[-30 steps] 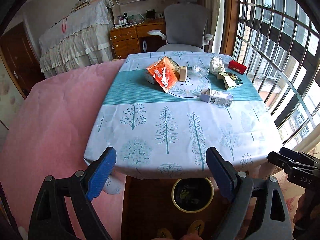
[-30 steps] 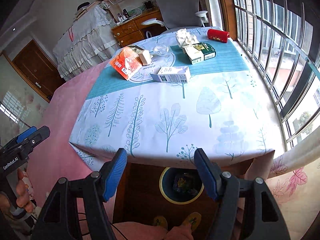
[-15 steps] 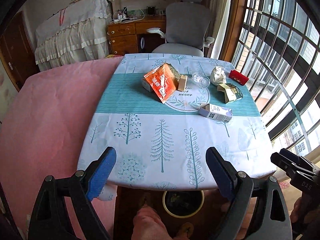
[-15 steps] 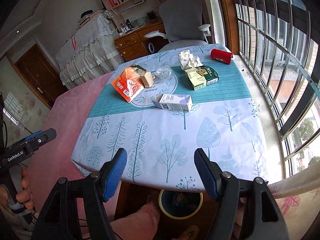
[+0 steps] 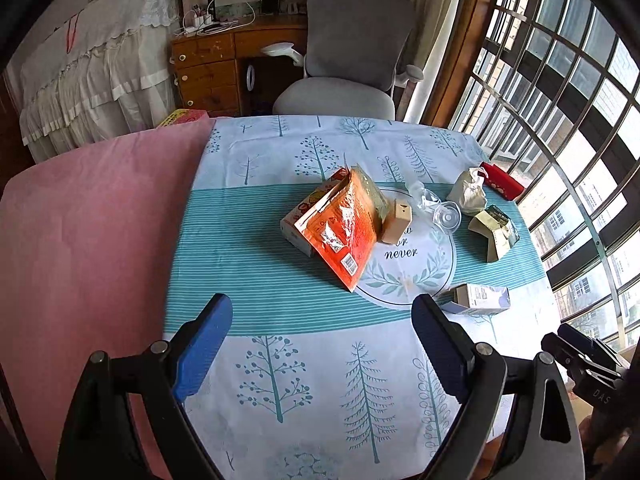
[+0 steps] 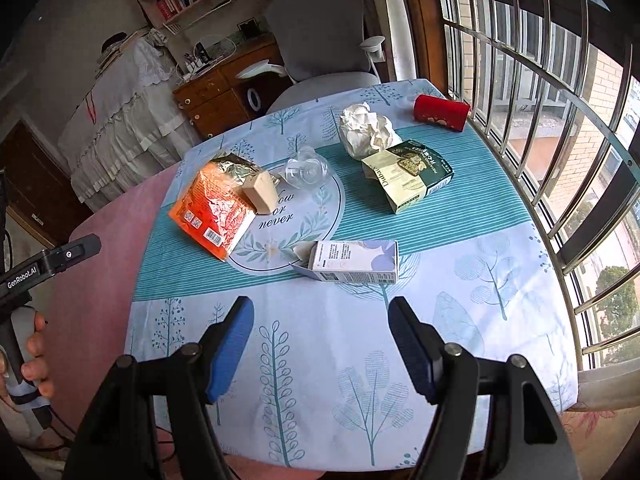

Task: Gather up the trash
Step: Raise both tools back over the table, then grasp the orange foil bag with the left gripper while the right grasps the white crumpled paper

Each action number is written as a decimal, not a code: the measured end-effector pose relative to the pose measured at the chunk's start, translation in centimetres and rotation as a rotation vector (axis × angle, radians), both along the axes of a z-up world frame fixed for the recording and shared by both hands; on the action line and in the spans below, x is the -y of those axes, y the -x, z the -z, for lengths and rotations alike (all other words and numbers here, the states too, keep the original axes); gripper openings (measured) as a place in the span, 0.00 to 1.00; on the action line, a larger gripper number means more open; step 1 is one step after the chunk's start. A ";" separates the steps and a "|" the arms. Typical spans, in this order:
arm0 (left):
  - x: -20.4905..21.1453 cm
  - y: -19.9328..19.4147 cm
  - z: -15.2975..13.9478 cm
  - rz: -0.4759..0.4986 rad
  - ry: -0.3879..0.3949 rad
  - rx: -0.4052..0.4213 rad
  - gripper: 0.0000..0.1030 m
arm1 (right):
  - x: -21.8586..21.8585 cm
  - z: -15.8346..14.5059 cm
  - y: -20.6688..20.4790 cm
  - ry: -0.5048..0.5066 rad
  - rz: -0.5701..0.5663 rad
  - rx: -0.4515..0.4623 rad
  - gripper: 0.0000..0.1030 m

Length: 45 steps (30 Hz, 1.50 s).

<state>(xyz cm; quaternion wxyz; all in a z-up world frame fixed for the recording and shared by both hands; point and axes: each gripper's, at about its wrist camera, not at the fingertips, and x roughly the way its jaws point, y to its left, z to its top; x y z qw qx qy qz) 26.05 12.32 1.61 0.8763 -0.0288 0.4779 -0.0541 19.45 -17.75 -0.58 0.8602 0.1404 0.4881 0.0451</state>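
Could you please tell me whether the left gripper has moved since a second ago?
Yes. The left gripper has advanced over the table, nearer the orange packet.

Bright daylight from window, soft shadows, sharp focus, fisheye-warped dark corners.

On the table, a snack bag is lying at ten o'clock, a small block leaning against it. A carton is sitting at centre. A box is lying at two o'clock, crumpled paper touching it behind.
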 end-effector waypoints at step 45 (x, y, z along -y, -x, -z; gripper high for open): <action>3.0 -18.3 6.7 0.288 0.156 -0.223 0.04 | 0.7 3.2 -17.9 0.023 0.268 -0.031 0.68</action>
